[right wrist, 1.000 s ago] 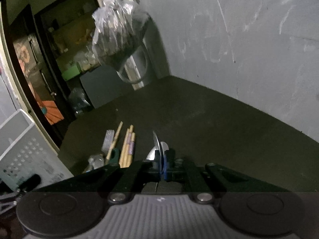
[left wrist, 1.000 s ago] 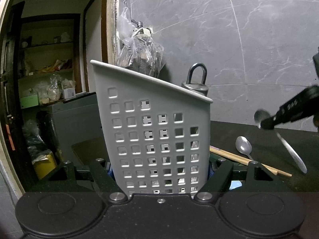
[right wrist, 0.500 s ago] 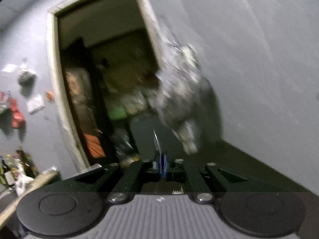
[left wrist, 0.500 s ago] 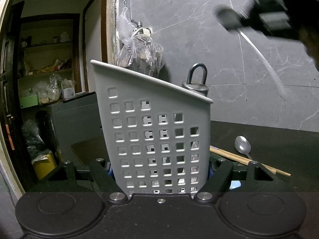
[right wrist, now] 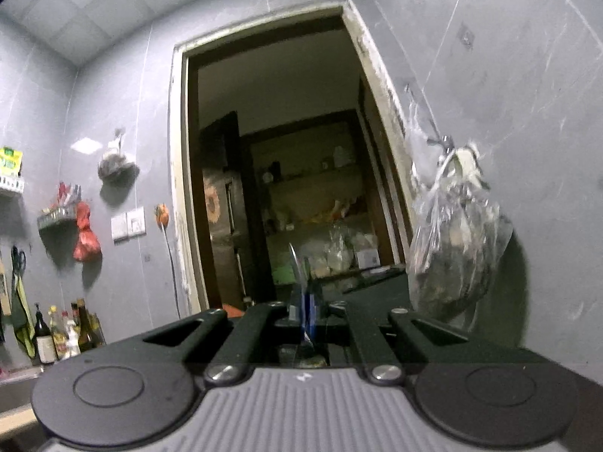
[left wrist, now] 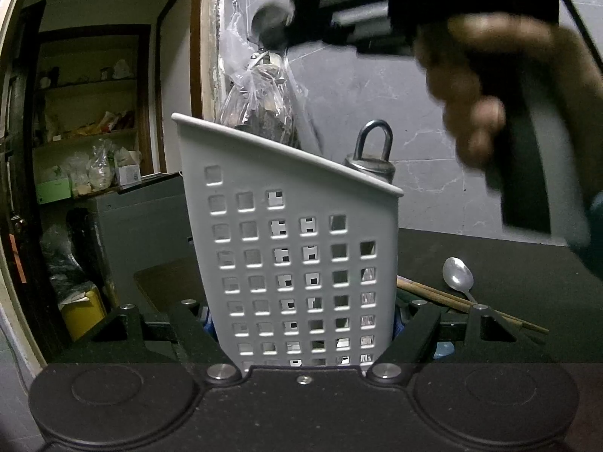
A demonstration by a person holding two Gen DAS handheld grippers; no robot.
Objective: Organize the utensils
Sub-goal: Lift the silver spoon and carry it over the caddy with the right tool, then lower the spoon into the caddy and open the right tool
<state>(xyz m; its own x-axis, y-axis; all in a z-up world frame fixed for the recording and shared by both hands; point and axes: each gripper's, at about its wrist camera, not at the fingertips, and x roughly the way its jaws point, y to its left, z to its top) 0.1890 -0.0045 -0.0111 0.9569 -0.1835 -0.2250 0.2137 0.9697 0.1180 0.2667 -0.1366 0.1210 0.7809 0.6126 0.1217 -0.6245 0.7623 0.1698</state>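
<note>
A pale grey perforated utensil holder (left wrist: 241, 173) stands upright on the dark counter (left wrist: 508, 263), filling the middle of the left wrist view. My left gripper (left wrist: 301, 316) is shut on its lower part, one finger at each side. My right gripper (left wrist: 290, 34), held by a hand (left wrist: 486, 90), hovers blurred above the holder's open top. It is shut on a metal spoon (left wrist: 268, 24) near the bowl, and the handle trails down as a faint streak toward the holder's rim. In the right wrist view the spoon (right wrist: 297, 267) shows edge-on between the closed blue pads of the right gripper (right wrist: 306, 295).
A second spoon (left wrist: 458, 277) and wooden chopsticks (left wrist: 452, 299) lie on the counter right of the holder. A metal weight with a loop handle (left wrist: 371, 158) stands behind it. A plastic bag (right wrist: 456, 248) hangs on the tiled wall beside a doorway (right wrist: 286, 173).
My right gripper has carried the spoon up from the counter at the right and leftward to above the holder, tilting upward. The left gripper and the holder have stayed still.
</note>
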